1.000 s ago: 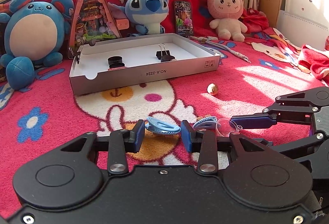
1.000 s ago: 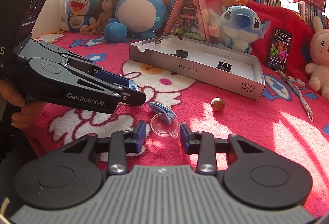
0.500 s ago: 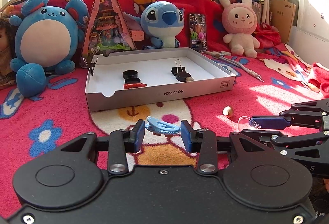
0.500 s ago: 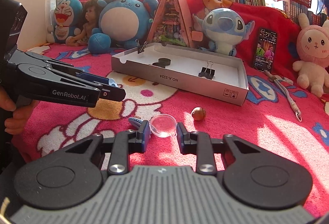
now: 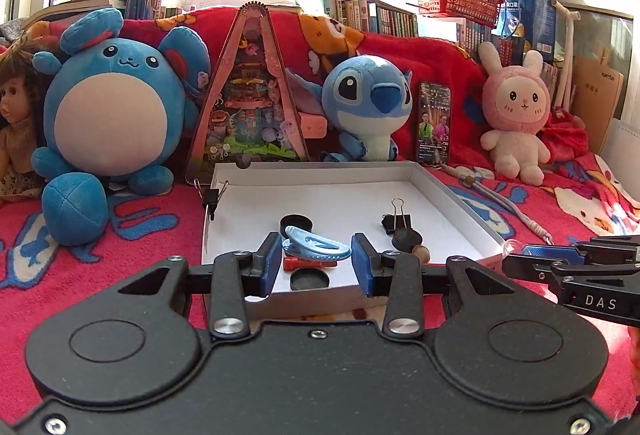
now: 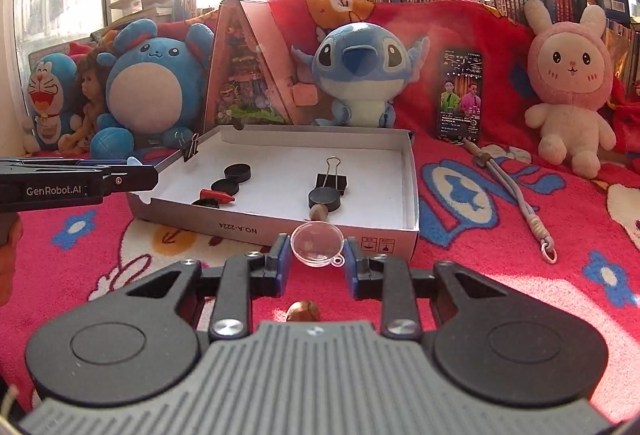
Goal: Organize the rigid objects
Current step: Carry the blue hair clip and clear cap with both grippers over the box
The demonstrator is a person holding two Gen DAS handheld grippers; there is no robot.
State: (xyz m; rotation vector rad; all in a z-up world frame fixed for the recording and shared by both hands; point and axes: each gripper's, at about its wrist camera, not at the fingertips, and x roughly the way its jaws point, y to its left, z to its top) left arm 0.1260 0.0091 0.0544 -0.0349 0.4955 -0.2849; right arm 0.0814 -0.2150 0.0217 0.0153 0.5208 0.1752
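Observation:
My left gripper (image 5: 316, 255) is shut on a light blue plastic clip (image 5: 315, 244), held above the near edge of the shallow white box (image 5: 460, 199). My right gripper (image 6: 316, 259) is shut on a clear plastic half-dome (image 6: 316, 244) with a small ring, just in front of the same box (image 6: 412, 195). Inside the box lie black round caps (image 6: 237, 171), a red peg (image 6: 218, 194), a black binder clip (image 6: 331, 180) and a brown bead (image 6: 319, 212). Another brown ball (image 6: 303, 311) rests on the red blanket below my right gripper. The right gripper (image 5: 532, 253) shows at the left wrist view's right edge.
Plush toys line the back: a blue round one (image 5: 112, 107), a blue alien (image 5: 368, 103) and a pink rabbit (image 5: 516, 115). A triangular tin (image 5: 250, 103) and a phone (image 5: 434, 123) lean behind the box. A grey cord (image 6: 516, 195) lies to the right. The other gripper (image 6: 76, 181) reaches in from the left.
Both grippers rose off the blanket and moved toward the box, each carrying its object. The right gripper's jaws closed onto the clear dome. The brown ball dropped from ahead to beneath the right gripper.

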